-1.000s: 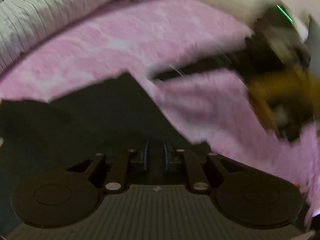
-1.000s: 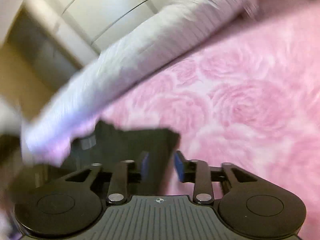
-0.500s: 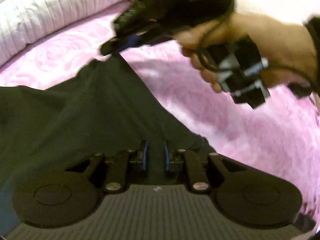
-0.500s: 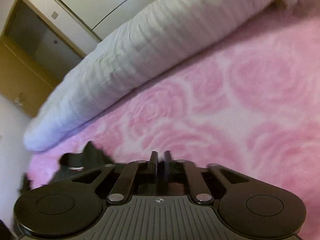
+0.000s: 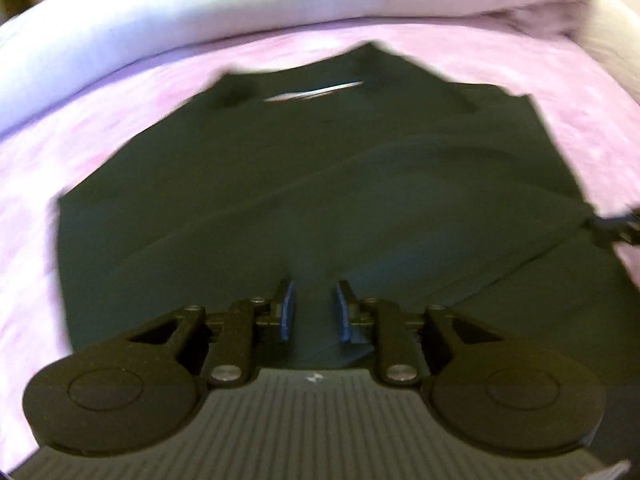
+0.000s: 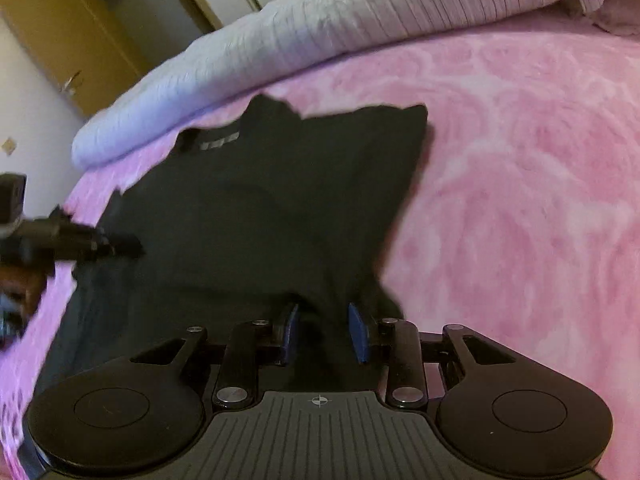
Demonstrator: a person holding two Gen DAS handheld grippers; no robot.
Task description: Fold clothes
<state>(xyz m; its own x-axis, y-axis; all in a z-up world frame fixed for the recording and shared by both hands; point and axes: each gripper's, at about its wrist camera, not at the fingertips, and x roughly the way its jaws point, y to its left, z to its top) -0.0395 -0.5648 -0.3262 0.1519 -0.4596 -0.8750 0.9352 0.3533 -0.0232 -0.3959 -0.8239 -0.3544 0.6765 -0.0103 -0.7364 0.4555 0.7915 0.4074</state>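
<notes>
Both grippers opening over dark shirt [image 5: 320, 184], now spread flat; earlier bunched

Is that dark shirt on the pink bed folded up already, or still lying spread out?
Mostly spread out. The dark shirt lies flat on the pink blanket, neck label showing at its far end; only one edge looks turned in, with a diagonal crease across it.

a fuzzy pink rose-patterned blanket [image 6: 520, 184] fills the view; a rolled ribbed white quilt [image 6: 320, 28] borders it at twelve o'clock, a tan wooden door [image 6: 68, 36] at ten.
</notes>
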